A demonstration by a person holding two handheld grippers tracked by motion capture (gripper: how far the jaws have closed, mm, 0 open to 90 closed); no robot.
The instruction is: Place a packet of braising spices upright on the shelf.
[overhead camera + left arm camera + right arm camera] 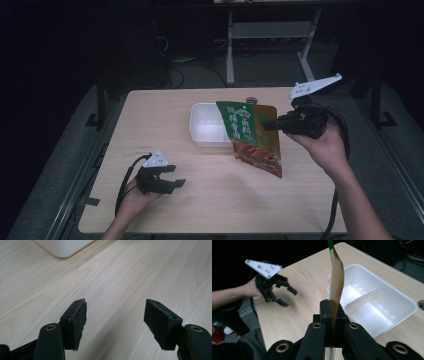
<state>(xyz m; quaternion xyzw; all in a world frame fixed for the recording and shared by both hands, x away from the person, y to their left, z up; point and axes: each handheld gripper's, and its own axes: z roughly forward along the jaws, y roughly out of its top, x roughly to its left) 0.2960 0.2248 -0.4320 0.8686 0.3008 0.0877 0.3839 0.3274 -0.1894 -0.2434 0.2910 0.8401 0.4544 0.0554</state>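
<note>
A green and orange food pouch (252, 137) hangs in the air over the right part of the wooden table, beside a white divided tub (207, 125). My right gripper (276, 123) is shut on the pouch's right edge; in the right gripper view the pouch (336, 277) stands edge-on between the closed jaws of that gripper (333, 312), with the tub (387, 322) behind it. My left gripper (172, 177) rests low near the table's front left, open with nothing between its fingers (77, 320); it also appears farther off as the other gripper (287, 296) in the right gripper view.
The tub has a divider wall (360, 300) and holds nothing. A small dark round thing (251, 100) lies on the table behind the pouch. Bare tabletop (225, 200) stretches across the front. A table frame (230, 45) and cables stand on the floor beyond.
</note>
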